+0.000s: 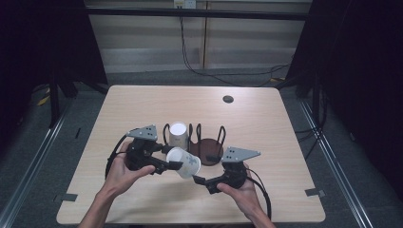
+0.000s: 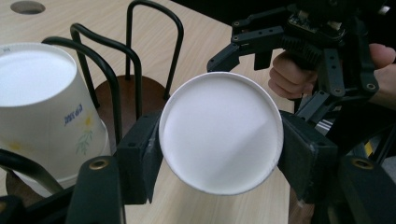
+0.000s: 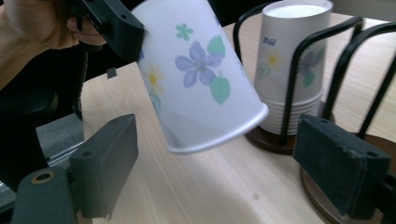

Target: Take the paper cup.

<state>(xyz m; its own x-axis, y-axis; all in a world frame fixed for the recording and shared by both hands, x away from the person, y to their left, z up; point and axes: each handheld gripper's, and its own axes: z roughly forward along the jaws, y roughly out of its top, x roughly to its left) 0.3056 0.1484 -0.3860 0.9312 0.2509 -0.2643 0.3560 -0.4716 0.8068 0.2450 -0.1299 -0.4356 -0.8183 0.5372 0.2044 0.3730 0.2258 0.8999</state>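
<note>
A floral paper cup (image 1: 184,162) is hanging tilted above the worktop (image 1: 142,102), just in front of a black wire cup rack (image 1: 206,137). The left tongs (image 1: 173,160) are clamping it near its base, pads pressing both sides. The right tongs (image 1: 202,182) are standing open just beside its rim, touching nothing. A stack of inverted cups (image 1: 178,134) is sitting in the rack.

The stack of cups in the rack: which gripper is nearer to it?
Left. The left gripper, holding a single cup, sits just in front of the stack of cups. The right gripper, jaws open, is farther off, in front of the rack.
</note>
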